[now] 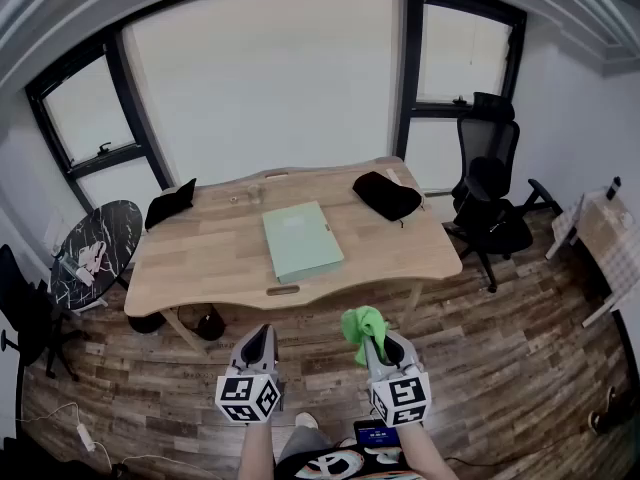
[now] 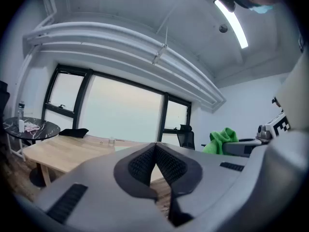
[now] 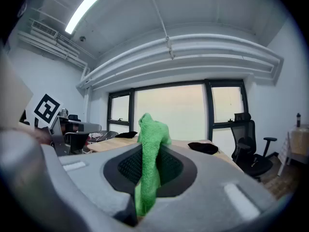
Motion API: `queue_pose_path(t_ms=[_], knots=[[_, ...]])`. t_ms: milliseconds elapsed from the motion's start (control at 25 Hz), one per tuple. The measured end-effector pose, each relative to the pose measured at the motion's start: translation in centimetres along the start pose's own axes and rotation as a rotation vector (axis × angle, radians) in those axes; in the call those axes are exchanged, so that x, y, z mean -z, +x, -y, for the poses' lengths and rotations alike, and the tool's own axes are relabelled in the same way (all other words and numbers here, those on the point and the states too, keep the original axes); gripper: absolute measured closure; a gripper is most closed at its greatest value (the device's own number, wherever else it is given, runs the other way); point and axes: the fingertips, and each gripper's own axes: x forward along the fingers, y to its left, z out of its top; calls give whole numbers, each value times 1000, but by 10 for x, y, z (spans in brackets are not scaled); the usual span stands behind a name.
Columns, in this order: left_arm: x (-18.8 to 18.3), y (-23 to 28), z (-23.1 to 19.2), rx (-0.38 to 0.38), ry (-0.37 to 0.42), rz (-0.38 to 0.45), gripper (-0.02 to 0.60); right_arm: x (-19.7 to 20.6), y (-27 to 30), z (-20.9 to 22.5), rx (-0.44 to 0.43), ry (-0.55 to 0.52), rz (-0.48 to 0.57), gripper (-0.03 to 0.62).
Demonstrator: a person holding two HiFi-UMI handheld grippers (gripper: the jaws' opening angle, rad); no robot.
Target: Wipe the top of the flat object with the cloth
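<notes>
This is an office. A broad wooden bench (image 1: 210,258) stands before tall dark-framed windows (image 1: 270,78), with a pale green folder (image 1: 302,240) lying on it. A black swivel office chair (image 1: 490,203) stands at its right end and a round black side table (image 1: 95,243) at its left. The floor (image 1: 520,348) is wood plank, and a strip light (image 2: 231,18) glows overhead.

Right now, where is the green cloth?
In the head view, the green cloth is clamped in the right gripper, low and right of centre, short of the wooden table.

Green cloth (image 1: 362,325) bunched upright, mint folder (image 1: 302,240) lying flat
</notes>
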Motion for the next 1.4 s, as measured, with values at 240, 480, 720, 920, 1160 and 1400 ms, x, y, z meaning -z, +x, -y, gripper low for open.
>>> queue_pose_path(t_ms=[240,480,720,920,1160,1400], knots=[[-8,1,3,-12,-4,27,575,-5,-4,13,16,11,6,554],[-1,5,3,-25,-4,0,575,-2,-1,24,26,50,19,554],[10,18,-8,-50,-16,-17,575,8,15,36,20,44,-3,554],[8,49,-27,-73,-12,-17,575,10,49,51,24,40,-21,554],[11,124,-70,-77,-5,-49,575,15,123,74,35,44,-55,554],[-1,223,-123,-41,-11,-95,575,6,227,103,68,55,-100,554]])
